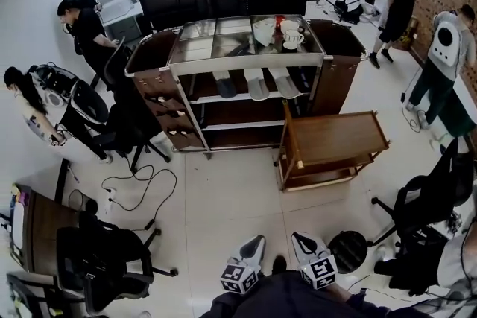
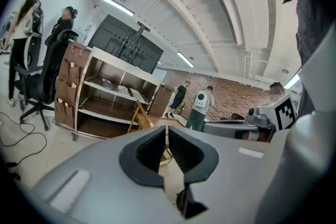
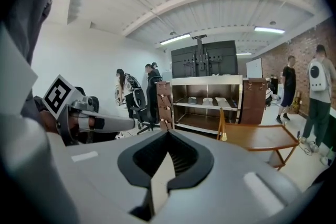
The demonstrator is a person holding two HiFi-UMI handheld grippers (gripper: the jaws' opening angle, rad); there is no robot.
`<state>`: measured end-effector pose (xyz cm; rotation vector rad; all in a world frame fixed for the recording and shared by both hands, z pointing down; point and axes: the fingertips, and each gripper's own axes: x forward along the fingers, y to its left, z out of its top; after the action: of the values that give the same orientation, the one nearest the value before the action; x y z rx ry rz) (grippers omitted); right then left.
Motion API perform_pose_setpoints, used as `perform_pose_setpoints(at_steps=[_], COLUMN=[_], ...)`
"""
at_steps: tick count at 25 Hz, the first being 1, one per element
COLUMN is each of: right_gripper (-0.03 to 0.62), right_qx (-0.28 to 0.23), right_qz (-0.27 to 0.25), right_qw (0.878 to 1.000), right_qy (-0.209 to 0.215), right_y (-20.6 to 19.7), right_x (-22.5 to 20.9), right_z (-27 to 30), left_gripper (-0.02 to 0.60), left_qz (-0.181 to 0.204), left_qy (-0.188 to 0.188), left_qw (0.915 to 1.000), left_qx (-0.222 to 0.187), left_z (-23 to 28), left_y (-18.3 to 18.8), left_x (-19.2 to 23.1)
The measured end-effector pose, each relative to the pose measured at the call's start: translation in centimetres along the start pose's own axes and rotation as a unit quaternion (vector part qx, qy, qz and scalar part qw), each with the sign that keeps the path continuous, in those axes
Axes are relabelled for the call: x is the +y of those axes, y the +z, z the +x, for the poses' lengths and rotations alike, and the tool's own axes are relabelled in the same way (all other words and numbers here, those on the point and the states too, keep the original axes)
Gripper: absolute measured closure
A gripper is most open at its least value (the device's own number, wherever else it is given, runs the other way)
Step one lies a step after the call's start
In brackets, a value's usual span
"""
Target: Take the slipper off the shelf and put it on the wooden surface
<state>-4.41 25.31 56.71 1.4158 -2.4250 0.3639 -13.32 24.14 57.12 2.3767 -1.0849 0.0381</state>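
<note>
A pale workshop floor (image 1: 223,197) runs between you and the furniture, with people (image 1: 82,26) standing and working round its edges.

The jaws of your right gripper (image 3: 169,134) are pressed fully together with nothing between them. Those of your left gripper (image 2: 167,128) are drawn in to a thin slit, also empty. You hold both low and close to your body, side by side and pointing forward. That looks like a carrying posture, sensible while there is nothing within reach to grasp.

Past the jaws is bare floor, then the wooden surface (image 1: 335,139), a small brown cart that is clear on top. It stands just beside the front right corner of the metal shelf (image 1: 246,59). Set that close, it should make the carry from the shelf short.

The slippers (image 1: 257,86) lie in a row on the upper inner board, one dark and two pale, toes pointing outward. They are well away from both pairs of jaws, beyond the cart and to its left. Which one you are meant to take cannot be told from here. The approach has not yet begun, and you will have to open the jaws before reaching in.
</note>
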Motion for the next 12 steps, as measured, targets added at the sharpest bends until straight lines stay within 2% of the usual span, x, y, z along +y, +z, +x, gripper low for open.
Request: perform_pose_setpoints(at_steps=[3,6,12], right_gripper=[0.599,0.599,0.599], right_qx=[-0.003,-0.002,-0.017], right_qz=[-0.013,-0.016,0.0], right_qw=[1.0,1.0,1.0], right_qy=[0.01,0.013,0.001], right_y=[-1.6,-2.6,-2.8], right_x=[-1.8,-2.8,-3.9], right_z=[-1.6,-3.1,-5.7], left_gripper=[0.557,0.557,0.557], left_qz=[0.0,0.003,0.046], left_qy=[0.002,-0.022,-0.054], left_qw=[0.9999,0.9997,0.997], left_qx=[-0.01,0.004,0.03], left_z=[0.8,1.2,2.0], left_y=[-1.3,-2.7,-3.7], left_x=[-3.0,-5.8,-9.4])
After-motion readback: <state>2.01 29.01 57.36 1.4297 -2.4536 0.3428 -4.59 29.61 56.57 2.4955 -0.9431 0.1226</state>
